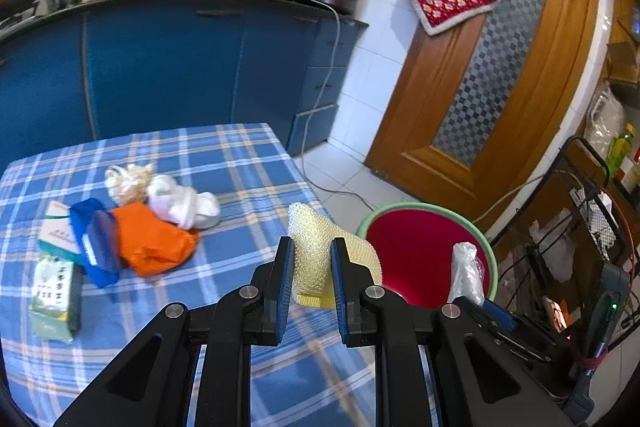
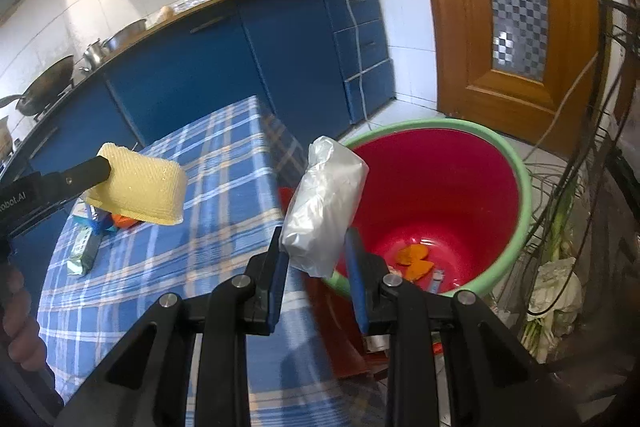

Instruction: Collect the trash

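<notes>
Blue cabinets (image 1: 168,67); white tiled wall (image 1: 372,11); wooden door (image 1: 500,75).

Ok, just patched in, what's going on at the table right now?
A person is clearing trash with two handheld tongs. The left tongs are shut on a yellow mesh sponge, over the table's edge. The right tongs grip a crumpled clear plastic bag beside the red bin, which already has orange scraps inside. More litter, including an orange wrapper, remains on the checked tablecloth.

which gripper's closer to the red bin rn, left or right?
Right. The right gripper, shut on a clear plastic bag, sits at the red bin's near rim. The left gripper, holding a yellow sponge, is back over the table edge.
</notes>
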Motion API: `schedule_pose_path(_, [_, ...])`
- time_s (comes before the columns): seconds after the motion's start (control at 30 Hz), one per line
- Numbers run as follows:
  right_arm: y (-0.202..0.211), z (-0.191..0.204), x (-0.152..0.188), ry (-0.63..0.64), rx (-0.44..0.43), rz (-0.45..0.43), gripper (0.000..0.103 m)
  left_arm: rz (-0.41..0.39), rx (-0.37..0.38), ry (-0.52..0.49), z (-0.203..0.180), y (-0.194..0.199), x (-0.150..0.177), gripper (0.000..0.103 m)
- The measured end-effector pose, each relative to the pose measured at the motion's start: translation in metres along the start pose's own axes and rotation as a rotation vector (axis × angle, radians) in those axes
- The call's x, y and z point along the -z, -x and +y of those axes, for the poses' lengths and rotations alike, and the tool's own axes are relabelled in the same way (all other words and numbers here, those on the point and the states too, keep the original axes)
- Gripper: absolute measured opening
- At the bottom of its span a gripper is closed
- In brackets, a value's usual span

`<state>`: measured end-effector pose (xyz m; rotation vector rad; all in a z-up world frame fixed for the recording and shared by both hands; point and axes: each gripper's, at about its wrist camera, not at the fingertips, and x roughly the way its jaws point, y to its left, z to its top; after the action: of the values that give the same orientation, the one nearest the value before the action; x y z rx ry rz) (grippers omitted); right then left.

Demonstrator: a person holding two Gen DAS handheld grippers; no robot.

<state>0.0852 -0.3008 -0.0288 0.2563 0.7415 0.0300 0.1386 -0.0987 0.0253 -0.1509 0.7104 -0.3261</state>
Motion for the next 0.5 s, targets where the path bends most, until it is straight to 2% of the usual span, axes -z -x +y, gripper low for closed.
schedule_pose_path(0.5, [-0.021, -0.051, -0.001, -0.089, 0.068, 0.033, 0.031, 0.061, 0.045, -0.086, -0.046, -0.059, -0.001, 0.019])
